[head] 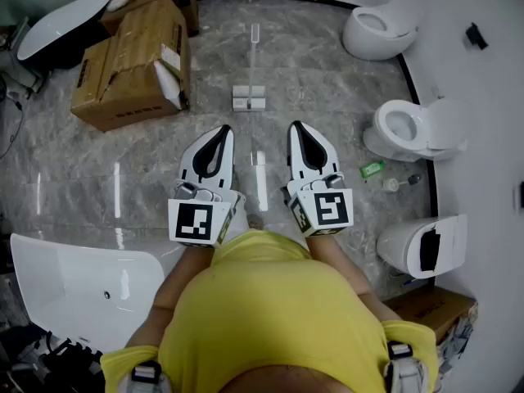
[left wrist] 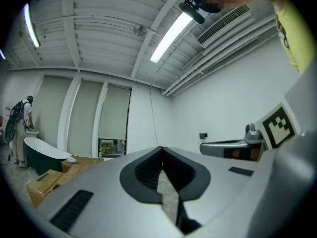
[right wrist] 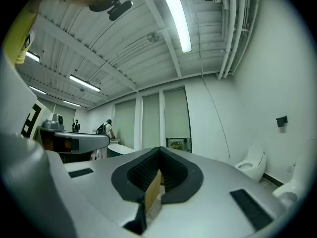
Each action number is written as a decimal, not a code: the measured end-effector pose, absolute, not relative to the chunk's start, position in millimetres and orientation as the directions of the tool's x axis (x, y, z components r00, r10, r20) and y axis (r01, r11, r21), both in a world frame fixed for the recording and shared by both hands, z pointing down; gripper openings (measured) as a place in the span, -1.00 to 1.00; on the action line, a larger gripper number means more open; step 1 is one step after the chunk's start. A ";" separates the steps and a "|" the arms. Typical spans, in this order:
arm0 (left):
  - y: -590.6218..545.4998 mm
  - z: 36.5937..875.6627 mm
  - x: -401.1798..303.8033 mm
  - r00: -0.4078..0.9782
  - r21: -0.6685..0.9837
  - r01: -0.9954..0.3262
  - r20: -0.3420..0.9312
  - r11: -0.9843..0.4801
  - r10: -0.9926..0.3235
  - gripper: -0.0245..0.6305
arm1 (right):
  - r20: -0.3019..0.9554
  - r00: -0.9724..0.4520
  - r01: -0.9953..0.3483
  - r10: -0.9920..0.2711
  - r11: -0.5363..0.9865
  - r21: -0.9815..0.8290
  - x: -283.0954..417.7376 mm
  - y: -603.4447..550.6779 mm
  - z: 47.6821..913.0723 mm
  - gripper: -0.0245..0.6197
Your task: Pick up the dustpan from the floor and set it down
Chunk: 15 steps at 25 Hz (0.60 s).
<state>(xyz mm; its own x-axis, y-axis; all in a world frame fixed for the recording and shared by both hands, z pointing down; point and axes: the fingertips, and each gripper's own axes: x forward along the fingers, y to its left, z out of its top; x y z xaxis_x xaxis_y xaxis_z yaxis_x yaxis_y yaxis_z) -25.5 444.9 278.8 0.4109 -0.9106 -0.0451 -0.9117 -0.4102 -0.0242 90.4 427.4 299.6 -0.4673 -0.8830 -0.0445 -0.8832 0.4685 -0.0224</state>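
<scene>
The dustpan (head: 249, 97) is a pale pan with a long thin handle (head: 255, 36). It rests on the marble floor straight ahead in the head view. Neither gripper view shows it. My left gripper (head: 223, 128) and right gripper (head: 295, 125) are held level side by side in front of my body, well short of the dustpan and above the floor. Both are shut, tips meeting, with nothing between the jaws. In the left gripper view the left gripper (left wrist: 161, 148) has its tips together. The right gripper (right wrist: 159, 148) looks the same in its own view.
Cardboard boxes (head: 135, 64) lie at the far left. A white bathtub (head: 78, 281) sits at my near left. Three toilets (head: 378, 27) (head: 409, 129) (head: 422, 244) line the right wall, with a green bottle (head: 372, 169) on the floor beside the middle one. People (right wrist: 106, 128) stand far off.
</scene>
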 end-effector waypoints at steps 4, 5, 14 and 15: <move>419.9 285.1 -32.5 0.418 -0.006 -0.908 -0.049 -0.419 -0.907 -0.93 | -0.027 -0.474 -0.880 -0.880 0.475 -0.024 81.2 400.1 306.4 -0.87; 411.2 286.1 -35.2 0.419 -0.007 -0.908 -0.047 -0.419 -0.907 -0.93 | -0.028 -0.479 -0.877 -0.877 0.480 -0.021 77.5 391.8 307.3 -0.85; 314.2 299.5 -53.9 0.462 -0.011 -0.887 -0.023 -0.462 -0.887 -0.93 | -0.027 -0.495 -0.868 -0.868 0.496 -0.023 47.6 296.2 325.0 -0.72; 302.4 301.2 -56.1 0.471 -0.014 -0.882 -0.018 -0.471 -0.882 -0.93 | -0.024 -0.495 -0.868 -0.868 0.496 -0.025 44.4 284.4 326.7 -0.71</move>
<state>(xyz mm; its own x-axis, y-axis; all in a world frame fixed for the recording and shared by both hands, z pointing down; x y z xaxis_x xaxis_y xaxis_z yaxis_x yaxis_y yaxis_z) -56.1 302.4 301.2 0.4712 -0.8819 -0.0178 -0.8820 -0.4710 -0.0136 44.4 284.4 326.7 -0.4952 -0.8684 -0.0238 -0.8681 0.4957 -0.0254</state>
